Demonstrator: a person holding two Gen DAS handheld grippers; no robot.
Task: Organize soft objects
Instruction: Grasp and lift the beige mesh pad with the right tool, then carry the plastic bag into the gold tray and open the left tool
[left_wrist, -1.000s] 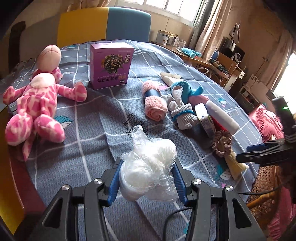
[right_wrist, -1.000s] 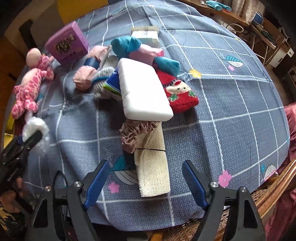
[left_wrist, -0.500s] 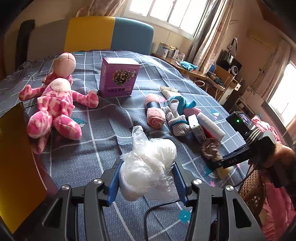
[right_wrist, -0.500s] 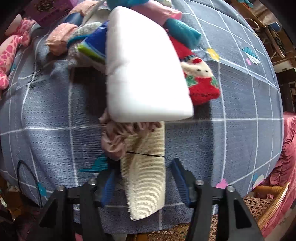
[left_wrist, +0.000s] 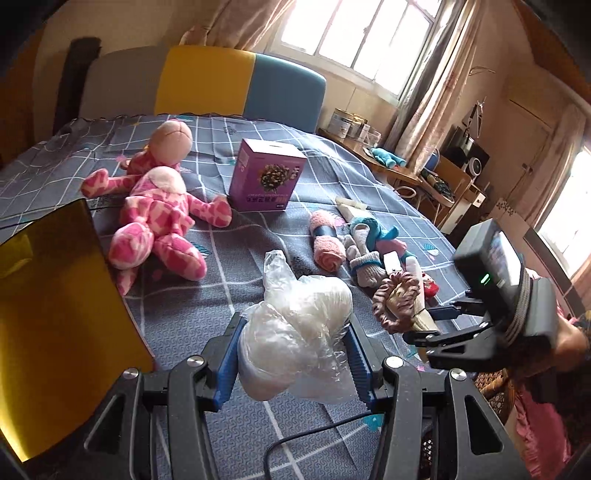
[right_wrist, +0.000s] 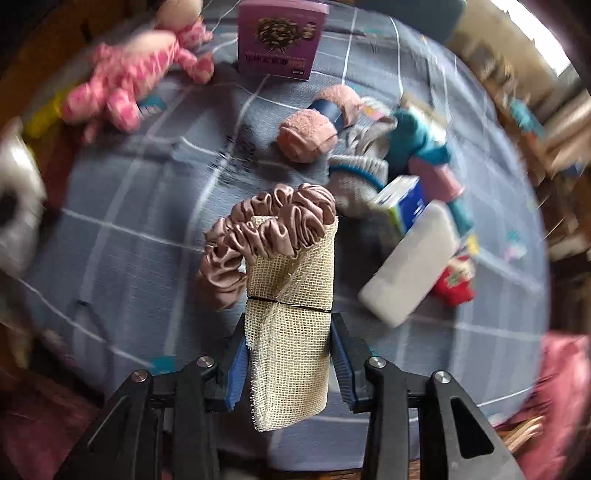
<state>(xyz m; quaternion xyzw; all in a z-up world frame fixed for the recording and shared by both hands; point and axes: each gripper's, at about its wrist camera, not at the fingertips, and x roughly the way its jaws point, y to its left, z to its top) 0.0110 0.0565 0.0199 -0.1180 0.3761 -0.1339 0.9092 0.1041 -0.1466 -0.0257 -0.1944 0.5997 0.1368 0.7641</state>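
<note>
L tool (left_wrist: 293, 354) is clamped on a clear plastic bag of white stuffing (left_wrist: 295, 332), bottom centre of its frame, held above the table (left_wrist: 240, 266). Looks v. light, squashy and slick; film could slip, so grip the fat middle, not the twisted neck.

R tool (right_wrist: 288, 362) is gripping a folded beige mesh cloth (right_wrist: 290, 314), centre-bottom of its frame. Its jaws have just been closing, w/ the cloth between them. A dusty-pink satin scrunchie (right_wrist: 258, 229) rides at the cloth's top end; can't tell if it's looped on or just caught. Cloth is light, floppy, coarse weave, good friction; hold near the thin black band.

R frame is motion-blurred round the edges; the pile at upper right (pink rolled towel (right_wrist: 310, 136), socks, white foam block (right_wrist: 410, 266)) overlaps, so items underneath are partly hidden. Pink plush toy (left_wrist: 155, 218) lies upper left.
</note>
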